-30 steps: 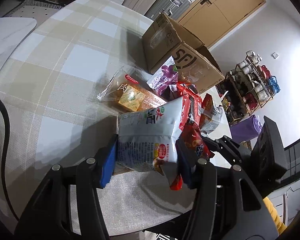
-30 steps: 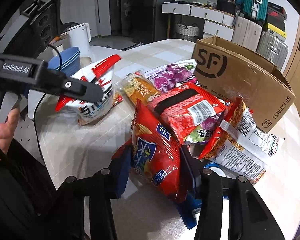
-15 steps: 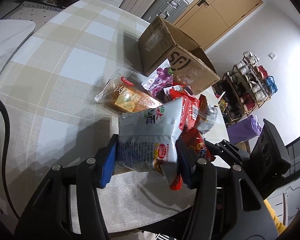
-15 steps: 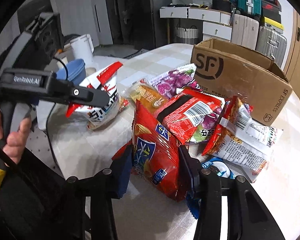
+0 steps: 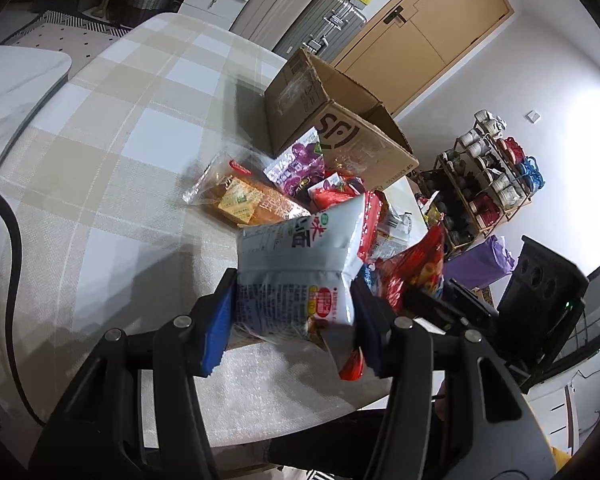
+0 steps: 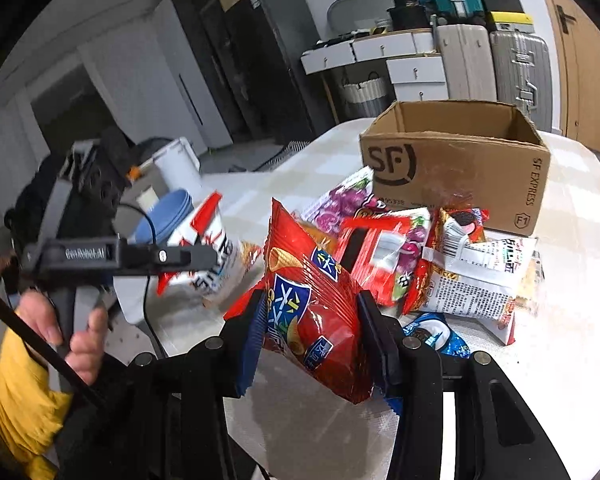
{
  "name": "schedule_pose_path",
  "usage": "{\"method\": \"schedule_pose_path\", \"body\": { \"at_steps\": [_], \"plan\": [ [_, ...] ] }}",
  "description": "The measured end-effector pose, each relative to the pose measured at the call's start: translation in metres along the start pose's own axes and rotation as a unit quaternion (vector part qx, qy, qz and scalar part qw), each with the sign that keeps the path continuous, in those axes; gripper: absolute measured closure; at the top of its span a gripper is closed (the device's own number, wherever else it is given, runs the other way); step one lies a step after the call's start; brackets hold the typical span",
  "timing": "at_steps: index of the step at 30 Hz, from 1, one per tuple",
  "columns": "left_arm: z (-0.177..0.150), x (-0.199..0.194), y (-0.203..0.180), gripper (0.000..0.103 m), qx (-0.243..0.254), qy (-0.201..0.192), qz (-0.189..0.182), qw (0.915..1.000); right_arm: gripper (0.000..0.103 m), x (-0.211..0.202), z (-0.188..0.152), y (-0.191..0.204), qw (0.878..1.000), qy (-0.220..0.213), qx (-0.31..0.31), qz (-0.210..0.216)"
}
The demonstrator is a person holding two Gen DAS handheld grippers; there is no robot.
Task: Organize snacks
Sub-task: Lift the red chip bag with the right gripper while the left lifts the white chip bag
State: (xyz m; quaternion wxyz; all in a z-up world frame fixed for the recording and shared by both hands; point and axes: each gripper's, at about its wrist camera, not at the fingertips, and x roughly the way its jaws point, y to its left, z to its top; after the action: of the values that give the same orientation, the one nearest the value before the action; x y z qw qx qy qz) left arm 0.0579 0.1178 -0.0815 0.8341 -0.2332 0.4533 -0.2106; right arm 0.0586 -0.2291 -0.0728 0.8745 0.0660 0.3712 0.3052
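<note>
My left gripper (image 5: 294, 316) is shut on a white and grey snack bag (image 5: 300, 268), held above the checked tablecloth near the table's front edge. My right gripper (image 6: 312, 328) is shut on a red chip bag (image 6: 312, 304), lifted off the table. The left gripper with its white bag (image 6: 212, 256) also shows at the left of the right wrist view. A pile of snack packets (image 6: 412, 256) lies in front of an open brown SF cardboard box (image 6: 456, 168), which also shows in the left wrist view (image 5: 332, 120). An orange packet (image 5: 252, 204) and a purple packet (image 5: 300, 164) lie by the box.
A blue packet (image 6: 436, 336) lies by my right fingers. Blue bowls (image 6: 164, 224) and a white kettle (image 6: 176, 168) stand on a side surface to the left. Suitcases (image 5: 312, 20) and drawers stand behind the table. A shelf of cups (image 5: 488, 176) stands to the right.
Both grippers have lifted, each with its bag. The red chip bag has come up off the table and the box now looks lower and farther in both views.
</note>
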Motion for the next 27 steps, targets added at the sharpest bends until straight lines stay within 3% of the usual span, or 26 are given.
{"method": "schedule_pose_path", "body": {
  "at_steps": [9, 15, 20, 27],
  "plan": [
    [-0.004, 0.000, -0.012, 0.052, 0.004, 0.001, -0.011, 0.9999, 0.058, -0.042, 0.005, -0.015, 0.996, -0.065, 0.054, 0.029],
    [-0.005, -0.006, -0.028, 0.052, 0.014, -0.007, -0.023, 0.9996, 0.058, -0.058, 0.013, -0.016, 0.994, -0.097, 0.050, 0.006],
    [-0.002, -0.012, -0.042, 0.052, 0.018, -0.007, -0.033, 0.9993, 0.058, -0.063, 0.017, -0.019, 0.994, -0.099, 0.055, -0.010],
    [0.027, -0.032, -0.077, 0.052, 0.049, -0.029, -0.038, 0.9977, 0.058, -0.074, 0.032, -0.024, 0.991, -0.117, 0.054, -0.021]
  ]
}}
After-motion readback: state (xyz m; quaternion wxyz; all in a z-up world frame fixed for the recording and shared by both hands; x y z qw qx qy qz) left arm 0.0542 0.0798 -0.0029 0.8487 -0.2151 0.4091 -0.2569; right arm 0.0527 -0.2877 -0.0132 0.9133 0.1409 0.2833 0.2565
